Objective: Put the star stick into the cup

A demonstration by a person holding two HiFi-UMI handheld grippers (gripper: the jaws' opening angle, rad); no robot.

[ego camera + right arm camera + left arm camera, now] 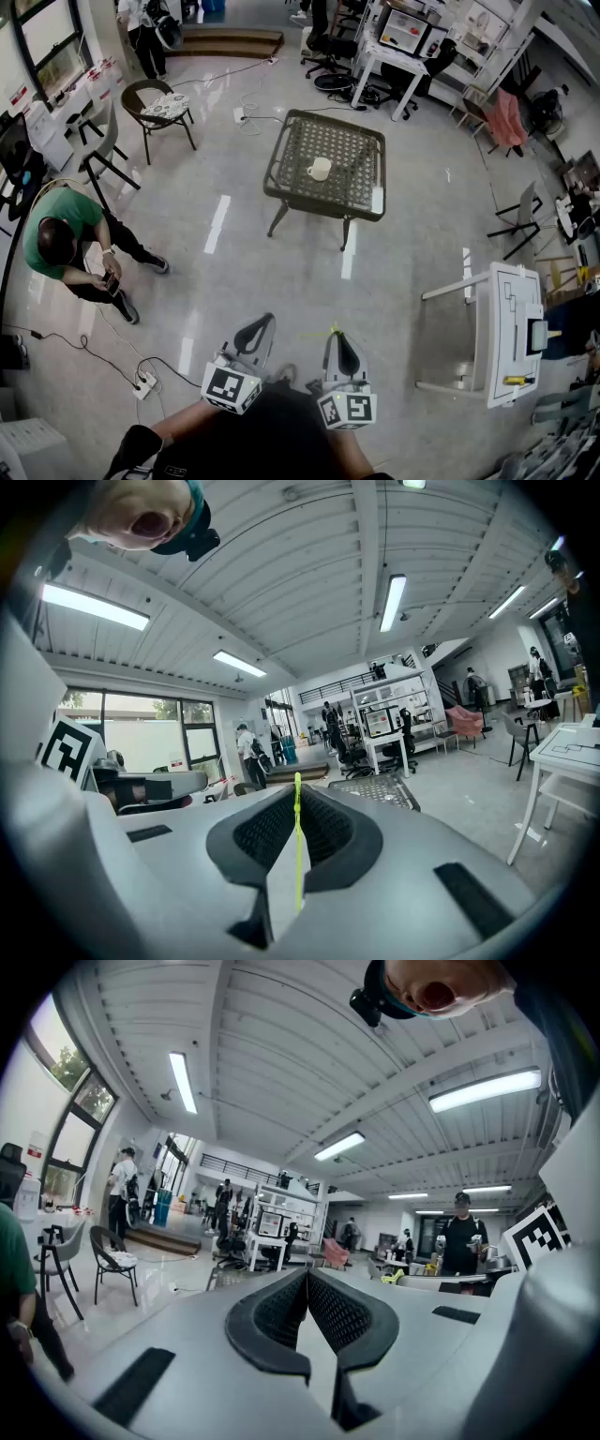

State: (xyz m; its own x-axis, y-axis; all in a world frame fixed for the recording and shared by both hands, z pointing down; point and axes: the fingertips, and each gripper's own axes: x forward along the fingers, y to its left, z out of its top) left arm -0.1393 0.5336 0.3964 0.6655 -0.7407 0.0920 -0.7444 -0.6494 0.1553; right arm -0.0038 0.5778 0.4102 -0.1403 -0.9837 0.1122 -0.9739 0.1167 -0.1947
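A white cup (320, 169) stands on a dark wicker table (361, 202) out on the floor, far ahead of both grippers. My right gripper (337, 335) is held low near my body, shut on a thin yellow-green stick (298, 846) that runs up between its pads and pokes just past the tips. No star end is visible on it. The wicker table (382, 790) shows beyond the right jaws. To its left, my left gripper (265, 321) is shut with nothing in it; its pads (337, 1312) meet at the tips.
A person in a green top (64, 234) crouches at the left. A power strip with cables (142, 382) lies on the floor near my left side. A white table (511, 333) stands at the right, a chair (161, 106) at the back left, desks (403, 37) behind.
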